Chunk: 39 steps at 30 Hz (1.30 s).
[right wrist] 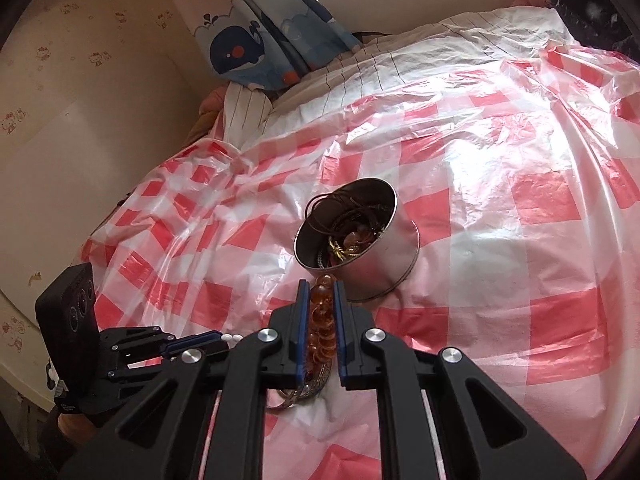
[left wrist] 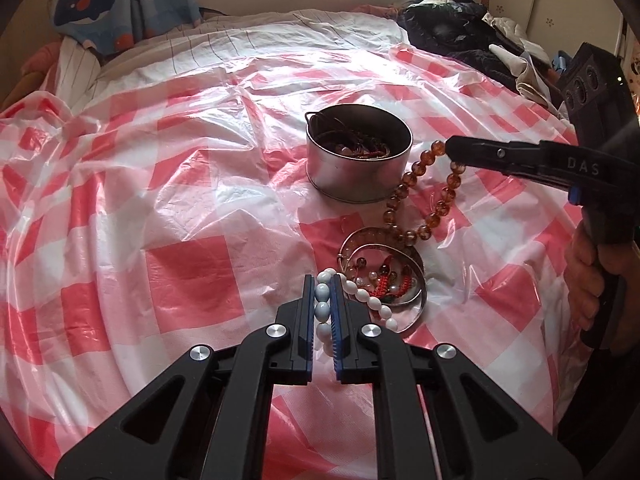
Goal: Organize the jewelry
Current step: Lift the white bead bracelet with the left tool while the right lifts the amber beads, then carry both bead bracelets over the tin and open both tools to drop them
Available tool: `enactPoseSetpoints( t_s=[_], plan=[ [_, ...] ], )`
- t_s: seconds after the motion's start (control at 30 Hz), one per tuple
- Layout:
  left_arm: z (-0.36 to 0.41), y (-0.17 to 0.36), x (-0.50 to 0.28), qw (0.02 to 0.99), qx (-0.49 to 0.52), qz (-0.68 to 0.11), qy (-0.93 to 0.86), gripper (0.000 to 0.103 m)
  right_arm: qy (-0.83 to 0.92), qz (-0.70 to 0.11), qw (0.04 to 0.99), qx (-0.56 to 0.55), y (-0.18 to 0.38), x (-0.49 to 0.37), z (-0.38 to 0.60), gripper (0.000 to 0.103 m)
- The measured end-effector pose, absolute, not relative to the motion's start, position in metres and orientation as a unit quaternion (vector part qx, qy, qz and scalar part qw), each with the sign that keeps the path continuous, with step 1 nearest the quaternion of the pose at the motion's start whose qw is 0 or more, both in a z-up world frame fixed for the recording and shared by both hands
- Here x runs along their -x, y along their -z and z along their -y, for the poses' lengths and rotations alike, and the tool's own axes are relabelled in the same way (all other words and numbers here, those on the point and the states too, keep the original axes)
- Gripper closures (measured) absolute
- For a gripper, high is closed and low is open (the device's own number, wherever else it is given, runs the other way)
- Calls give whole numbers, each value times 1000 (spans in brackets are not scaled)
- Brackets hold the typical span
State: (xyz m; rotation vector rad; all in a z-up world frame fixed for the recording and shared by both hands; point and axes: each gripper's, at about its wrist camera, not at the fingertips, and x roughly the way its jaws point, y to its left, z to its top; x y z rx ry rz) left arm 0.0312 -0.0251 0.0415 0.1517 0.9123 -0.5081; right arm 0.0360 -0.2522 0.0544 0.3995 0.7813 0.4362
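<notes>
My left gripper (left wrist: 322,280) is shut on a white bead bracelet (left wrist: 370,300), whose beads trail right over a shallow metal lid (left wrist: 416,304) holding bangles and red beaded pieces. My right gripper (right wrist: 320,286) is shut on an amber bead bracelet (right wrist: 322,320); in the left wrist view that amber bracelet (left wrist: 424,196) hangs in a loop from the right gripper (left wrist: 450,150) beside the round metal tin (left wrist: 352,176). The tin (right wrist: 380,256) holds dark cords and gold pieces. The left gripper (right wrist: 224,337) shows low at left with white beads at its tip.
A red-and-white checked plastic sheet (left wrist: 180,184) covers the bed. A whale-print curtain (right wrist: 256,44) hangs at the back by the wall. Dark clothes (left wrist: 460,36) are piled at the far right. A hand (left wrist: 588,280) holds the right gripper's handle.
</notes>
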Motion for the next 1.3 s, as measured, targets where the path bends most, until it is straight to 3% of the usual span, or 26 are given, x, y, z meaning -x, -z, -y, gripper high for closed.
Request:
enactPoseSetpoints(
  t_s=[0.83,1.3],
  plan=[
    [40,-54,-27,876,-112,-414,219,96,-230,-341,888,-207,-67,-30,256,91],
    [39,-95,-37,885,-46,-388,255,96,-234,-331,886,-225,-71,-31,262,91]
  ],
)
